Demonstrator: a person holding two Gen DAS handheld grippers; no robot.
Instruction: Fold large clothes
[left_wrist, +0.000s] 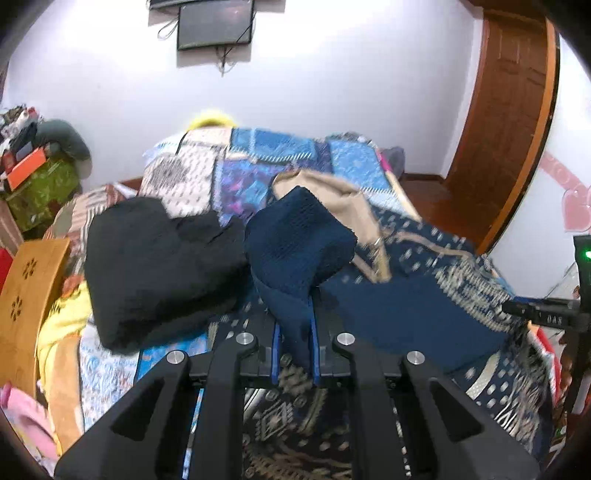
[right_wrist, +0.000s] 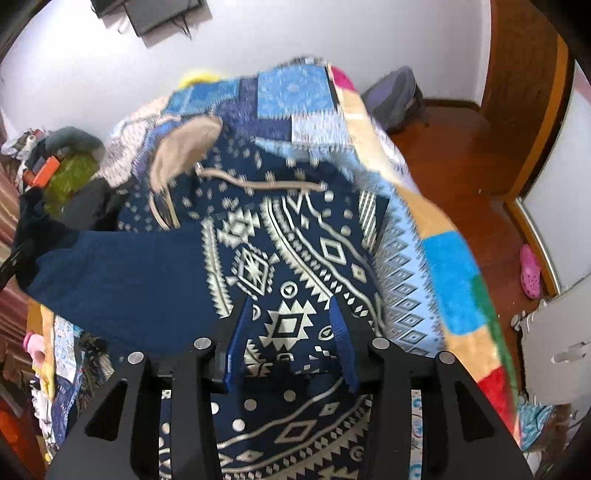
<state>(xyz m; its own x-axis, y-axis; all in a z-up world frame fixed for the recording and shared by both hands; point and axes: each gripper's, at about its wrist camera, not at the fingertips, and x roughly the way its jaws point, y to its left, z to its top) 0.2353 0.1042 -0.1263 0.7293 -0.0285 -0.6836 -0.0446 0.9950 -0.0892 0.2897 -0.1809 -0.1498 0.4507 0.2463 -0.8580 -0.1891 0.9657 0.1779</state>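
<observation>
A navy hoodie (right_wrist: 295, 240) with a cream tribal print lies spread on a patchwork bed blanket (right_wrist: 443, 273). Its beige-lined hood (right_wrist: 184, 147) points toward the wall, and a drawstring (right_wrist: 258, 182) crosses the chest. My left gripper (left_wrist: 294, 325) is shut on the plain navy sleeve (left_wrist: 299, 236), whose ribbed cuff end stands up above the fingers, lifted off the hoodie (left_wrist: 406, 306). The same sleeve (right_wrist: 122, 284) shows at the left of the right wrist view. My right gripper (right_wrist: 289, 306) hangs over the printed body with its blue fingers apart, pinching nothing.
A black garment (left_wrist: 155, 266) lies bunched on the bed left of the sleeve. A cluttered stand (left_wrist: 37, 173) and a wooden board (left_wrist: 29, 295) are at the left. A wooden door (left_wrist: 509, 110), a backpack (right_wrist: 395, 96) and a pink shoe (right_wrist: 530, 273) are on the right.
</observation>
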